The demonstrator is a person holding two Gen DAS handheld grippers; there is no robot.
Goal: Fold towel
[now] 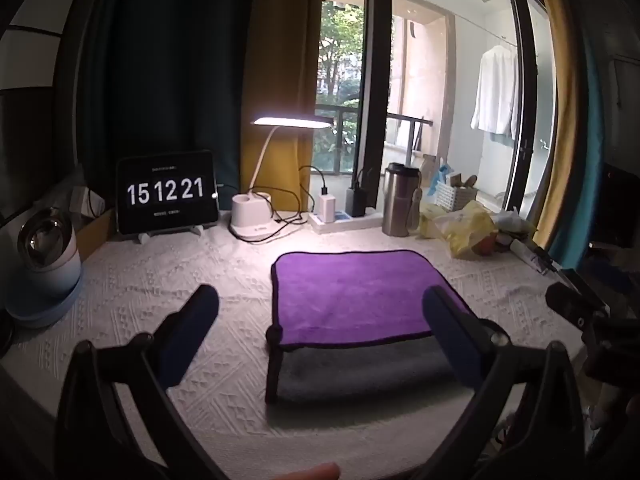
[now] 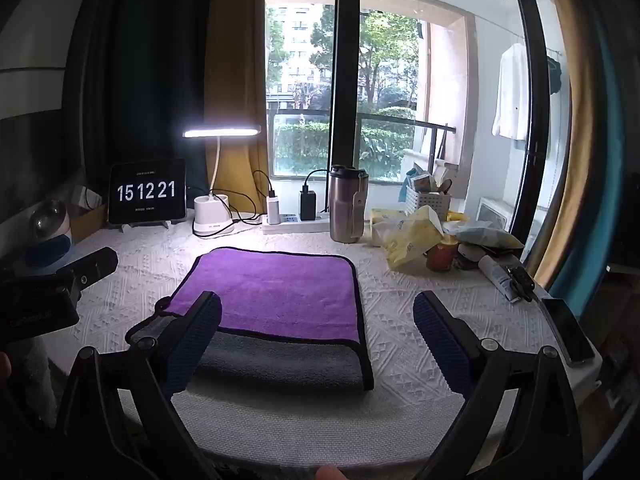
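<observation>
Facing window (image 2: 312, 92): white textured tablecloth (image 1: 160, 280), lamp (image 1: 292, 121), purple towel (image 2: 276, 292).

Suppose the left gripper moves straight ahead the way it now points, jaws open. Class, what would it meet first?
Most likely the towel. The left gripper is open, and the towel's near left corner lies between its fingers, the right finger overlapping the purple layer. Height above the cloth is unclear, so it might skim over towards the lamp base.
</observation>
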